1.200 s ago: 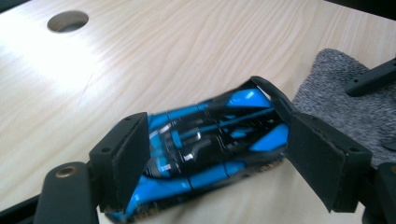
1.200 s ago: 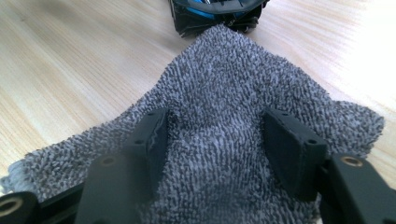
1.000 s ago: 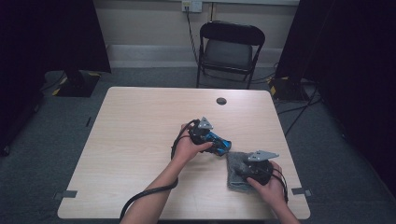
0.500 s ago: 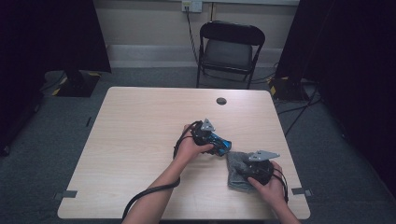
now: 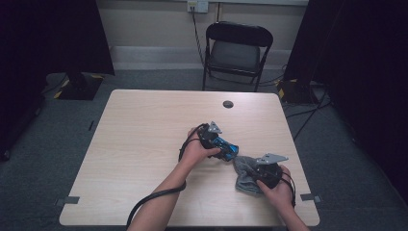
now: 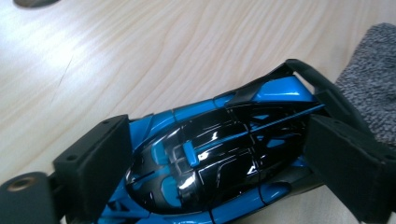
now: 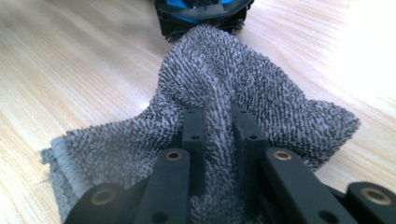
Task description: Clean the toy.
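On the pale wooden table [image 5: 144,144], the left gripper [image 5: 211,137] holds a blue toy car [image 5: 226,148] right of centre. Just beyond it to the right and nearer, the right gripper [image 5: 267,169] pinches a grey cloth [image 5: 244,177] (rumpled, touching the car's end). A black folding chair [image 5: 235,48] stands beyond the far edge.

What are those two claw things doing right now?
Left gripper: jaws either side of the glossy blue-and-black toy car; grip unclear.
Right gripper: shut on the grey terry cloth.
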`<state>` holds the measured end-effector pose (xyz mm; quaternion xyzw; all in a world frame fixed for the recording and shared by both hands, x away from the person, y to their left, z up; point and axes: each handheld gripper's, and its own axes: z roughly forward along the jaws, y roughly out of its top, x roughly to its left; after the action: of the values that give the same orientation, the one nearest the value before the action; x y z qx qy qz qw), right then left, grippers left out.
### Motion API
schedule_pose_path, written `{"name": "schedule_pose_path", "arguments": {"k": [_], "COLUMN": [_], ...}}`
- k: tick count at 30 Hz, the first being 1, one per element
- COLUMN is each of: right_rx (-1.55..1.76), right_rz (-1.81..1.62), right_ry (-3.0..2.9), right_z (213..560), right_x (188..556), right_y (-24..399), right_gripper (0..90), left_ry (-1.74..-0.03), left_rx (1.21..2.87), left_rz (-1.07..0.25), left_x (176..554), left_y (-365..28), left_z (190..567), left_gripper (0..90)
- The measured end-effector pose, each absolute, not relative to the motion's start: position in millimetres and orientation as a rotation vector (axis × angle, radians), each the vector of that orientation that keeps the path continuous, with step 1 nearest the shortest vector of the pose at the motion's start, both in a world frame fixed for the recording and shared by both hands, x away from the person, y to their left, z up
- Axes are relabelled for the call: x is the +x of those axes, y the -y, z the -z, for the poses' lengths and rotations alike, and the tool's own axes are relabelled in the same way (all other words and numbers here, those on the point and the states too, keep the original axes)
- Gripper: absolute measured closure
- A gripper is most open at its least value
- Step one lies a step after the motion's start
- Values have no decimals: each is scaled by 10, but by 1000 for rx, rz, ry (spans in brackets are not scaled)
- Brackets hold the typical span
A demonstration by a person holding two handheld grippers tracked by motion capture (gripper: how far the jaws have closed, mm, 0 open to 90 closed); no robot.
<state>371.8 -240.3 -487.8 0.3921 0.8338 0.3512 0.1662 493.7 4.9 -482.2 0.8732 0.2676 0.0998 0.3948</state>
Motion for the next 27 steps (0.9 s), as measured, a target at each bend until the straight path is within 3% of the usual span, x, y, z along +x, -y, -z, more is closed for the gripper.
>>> {"name": "schedule_pose_path", "arguments": {"k": [11,19,27], "right_rx": [1273,1226,1169], "right_rz": [-1006,-905,-915], "right_ry": [-2226,-2286,-2376], "right_z": [4767,4805,4803], "right_x": [3962,4176,4114], "right_y": [2646,2386,2215], "right_gripper": [782,782,788], "left_ry": [-695,-691,-693], "left_rx": [2215,2223,2218], "left_rz": [-242,-244,-256], "left_x": [4951,4952,4951], "left_y": [-59,-56,-81], "left_z": [4820,4815,4821], "left_gripper": [58,59,58]}}
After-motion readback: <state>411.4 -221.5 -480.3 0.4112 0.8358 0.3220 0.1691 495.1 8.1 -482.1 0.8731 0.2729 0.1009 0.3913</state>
